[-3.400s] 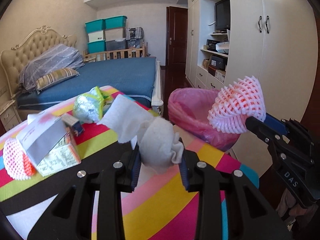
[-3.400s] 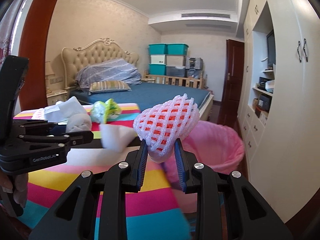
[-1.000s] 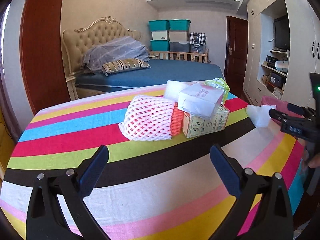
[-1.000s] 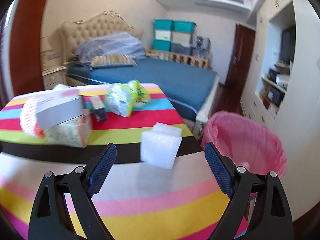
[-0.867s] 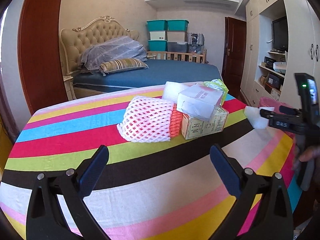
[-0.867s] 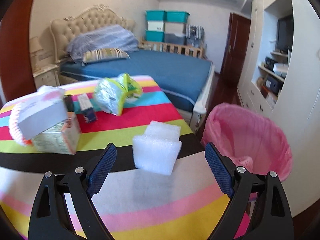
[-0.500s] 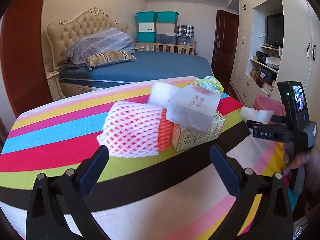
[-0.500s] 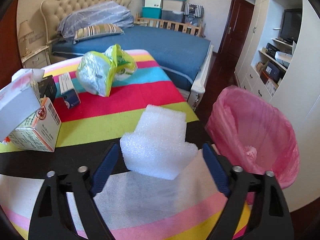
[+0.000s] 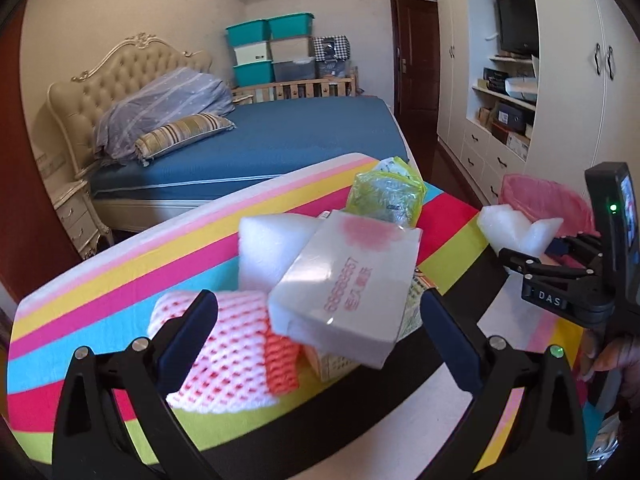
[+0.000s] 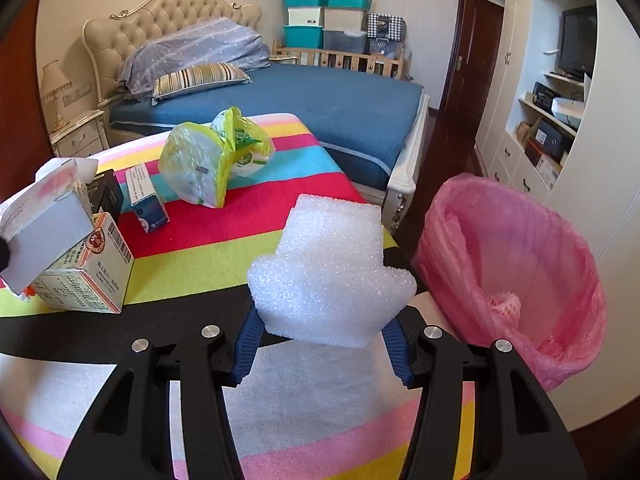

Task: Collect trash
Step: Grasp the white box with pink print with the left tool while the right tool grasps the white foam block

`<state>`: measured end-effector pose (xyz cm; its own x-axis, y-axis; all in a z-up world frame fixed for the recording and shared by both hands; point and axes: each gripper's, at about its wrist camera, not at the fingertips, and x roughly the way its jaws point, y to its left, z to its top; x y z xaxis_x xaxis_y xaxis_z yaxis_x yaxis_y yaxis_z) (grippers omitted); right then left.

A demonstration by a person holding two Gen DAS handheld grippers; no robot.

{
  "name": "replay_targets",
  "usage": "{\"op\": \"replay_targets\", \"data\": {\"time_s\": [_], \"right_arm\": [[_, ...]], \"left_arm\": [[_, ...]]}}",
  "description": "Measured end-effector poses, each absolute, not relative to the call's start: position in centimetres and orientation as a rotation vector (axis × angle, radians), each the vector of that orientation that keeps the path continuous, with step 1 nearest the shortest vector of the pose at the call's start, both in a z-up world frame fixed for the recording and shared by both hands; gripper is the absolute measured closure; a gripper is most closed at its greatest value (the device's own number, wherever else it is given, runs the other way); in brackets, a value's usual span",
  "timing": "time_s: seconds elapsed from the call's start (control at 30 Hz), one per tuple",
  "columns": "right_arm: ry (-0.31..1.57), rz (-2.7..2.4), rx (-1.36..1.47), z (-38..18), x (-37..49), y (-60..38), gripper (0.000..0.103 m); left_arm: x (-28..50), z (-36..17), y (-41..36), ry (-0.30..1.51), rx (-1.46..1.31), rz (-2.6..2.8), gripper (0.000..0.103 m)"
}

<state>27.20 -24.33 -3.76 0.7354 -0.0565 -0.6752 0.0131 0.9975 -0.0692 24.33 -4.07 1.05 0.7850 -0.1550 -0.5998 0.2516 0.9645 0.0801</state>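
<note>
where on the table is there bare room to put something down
Bare cloth lies in the near strip bordered by the carton and right gripper, and behind the white foam block. It is crowded around the net sleeve and grey box.

Blue bed (image 10: 320,100), tufted headboard (image 10: 168,12), white wardrobe (image 9: 568,80), dark door (image 9: 414,52)

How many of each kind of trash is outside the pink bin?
White foam blocks: 2
Boxes: 4
Foam nets: 2
Plastic bags: 1
Total: 9
</note>
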Motion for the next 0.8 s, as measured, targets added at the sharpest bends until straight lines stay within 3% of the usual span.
{"op": "replay_targets", "data": {"time_s": [0.17,0.2,0.23,0.8], "right_arm": [[0.741,-0.037,-0.056,-3.7,27.3,-24.3,0.052],[0.74,-0.037,-0.052,-3.6,27.3,-24.3,0.052],[0.739,-0.037,-0.049,-3.6,27.3,-24.4,0.052],[0.634,0.077,0.016,-2.1,24.6,-25.2,0.052]], "left_arm": [[26.7,-0.1,-5.0,0.683,0.172,-0.24,0.005],[26.8,-0.2,-5.0,0.683,0.167,-0.248,0.012],[26.7,-0.3,-5.1,0.679,0.155,-0.274,0.029],[20.0,0.2,-5.2,0.501,0.093,-0.219,0.029]]}}
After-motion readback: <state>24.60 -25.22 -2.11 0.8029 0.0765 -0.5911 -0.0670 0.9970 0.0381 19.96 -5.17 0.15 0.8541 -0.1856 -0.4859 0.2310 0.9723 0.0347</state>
